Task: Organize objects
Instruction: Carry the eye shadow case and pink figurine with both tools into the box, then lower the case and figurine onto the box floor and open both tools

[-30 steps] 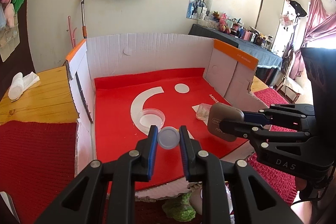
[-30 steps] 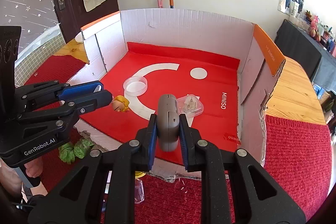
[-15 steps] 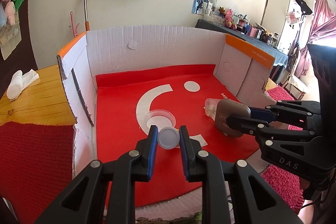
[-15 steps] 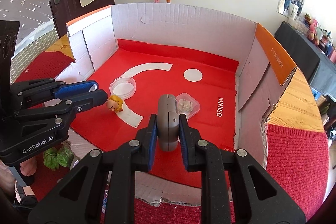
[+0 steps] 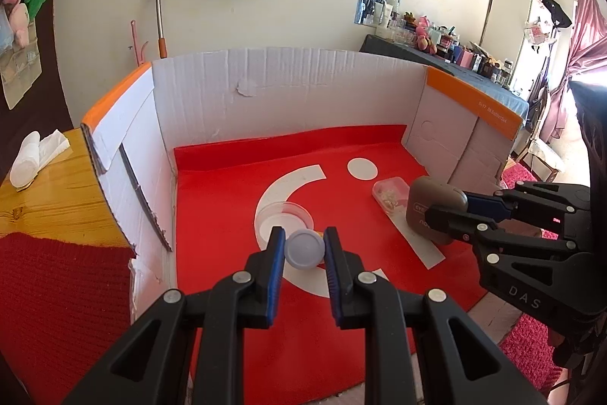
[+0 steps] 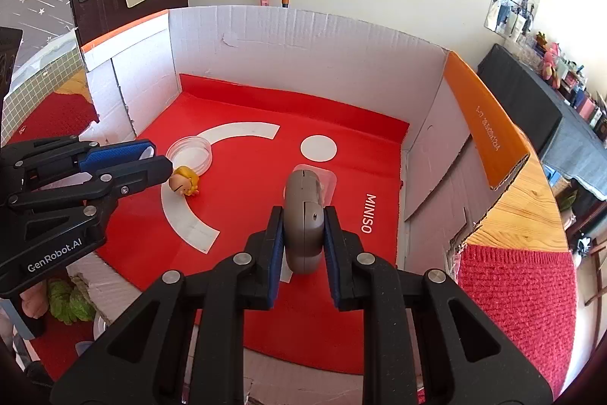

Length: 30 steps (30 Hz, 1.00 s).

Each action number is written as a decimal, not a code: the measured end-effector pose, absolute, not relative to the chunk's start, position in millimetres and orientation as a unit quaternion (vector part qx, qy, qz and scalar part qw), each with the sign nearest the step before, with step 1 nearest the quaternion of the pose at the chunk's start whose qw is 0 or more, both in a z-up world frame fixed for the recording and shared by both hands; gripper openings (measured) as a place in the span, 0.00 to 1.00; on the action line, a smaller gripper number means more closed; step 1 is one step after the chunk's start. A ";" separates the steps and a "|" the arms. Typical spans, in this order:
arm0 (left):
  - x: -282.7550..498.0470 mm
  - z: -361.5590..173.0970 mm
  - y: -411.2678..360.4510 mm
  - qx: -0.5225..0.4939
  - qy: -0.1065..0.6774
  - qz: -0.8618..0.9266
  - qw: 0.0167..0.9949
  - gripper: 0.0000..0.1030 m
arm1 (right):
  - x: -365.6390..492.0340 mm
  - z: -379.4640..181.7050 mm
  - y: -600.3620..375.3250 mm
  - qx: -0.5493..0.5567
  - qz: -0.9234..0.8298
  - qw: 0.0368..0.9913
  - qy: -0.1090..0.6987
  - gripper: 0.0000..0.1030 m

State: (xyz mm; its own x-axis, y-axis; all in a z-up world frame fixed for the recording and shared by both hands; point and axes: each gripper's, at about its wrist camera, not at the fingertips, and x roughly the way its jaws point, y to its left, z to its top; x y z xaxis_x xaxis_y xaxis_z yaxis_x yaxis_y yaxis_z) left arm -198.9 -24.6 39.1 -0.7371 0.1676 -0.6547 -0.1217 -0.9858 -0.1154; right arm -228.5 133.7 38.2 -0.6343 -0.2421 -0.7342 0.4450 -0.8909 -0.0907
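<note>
The cardboard box (image 6: 303,40) with its red liner (image 6: 265,109) spreads ahead of and below both pairs of fingers, its open front edge lying under the gripper bodies, so anything let go now would fall onto the liner rather than outside it. The right gripper (image 6: 303,234) is clamped on a taupe hard case (image 6: 305,211) held on edge, its long axis running away from the fingers toward the back wall and its seam facing up; just beyond its far end, touching or nearly so in this view, lies a small clear packet (image 5: 390,190) on the liner. The left gripper (image 5: 303,247) pinches a small grey round lid (image 5: 305,247) between its blue pads, flat face toward the camera. Directly past those fingertips and a little lower sits a clear shallow dish (image 6: 189,152), open side up, and beside it, toward the right gripper, a small yellow-haired figurine head (image 6: 184,181). The relation that matters, I judge, is lid to dish: the dish lies straight ahead of the left fingers, far nearer them than the right ones, so that hand seems best placed to carry the lid forward and down. The case probably wants bare liner to the right of the packet.
</note>
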 end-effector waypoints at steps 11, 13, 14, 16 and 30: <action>-200.4 33.2 -24.8 -0.369 -0.036 0.925 0.080 0.21 | -228.1 36.7 131.8 0.386 -0.891 0.205 0.124 0.18; -201.1 32.9 -25.3 -0.370 -0.037 0.925 0.081 0.21 | -228.9 36.7 133.1 0.389 -0.889 0.212 0.113 0.18; -201.1 32.8 -25.4 -0.370 -0.038 0.925 0.081 0.21 | -229.4 36.8 133.6 0.391 -0.888 0.214 0.108 0.18; -201.3 32.4 -25.3 -0.372 -0.037 0.924 0.082 0.21 | -229.8 36.9 135.0 0.393 -0.888 0.215 0.102 0.18; -205.6 25.7 -25.4 -0.389 -0.039 0.917 0.079 0.21 | -231.2 37.1 139.9 0.406 -0.881 0.235 0.060 0.20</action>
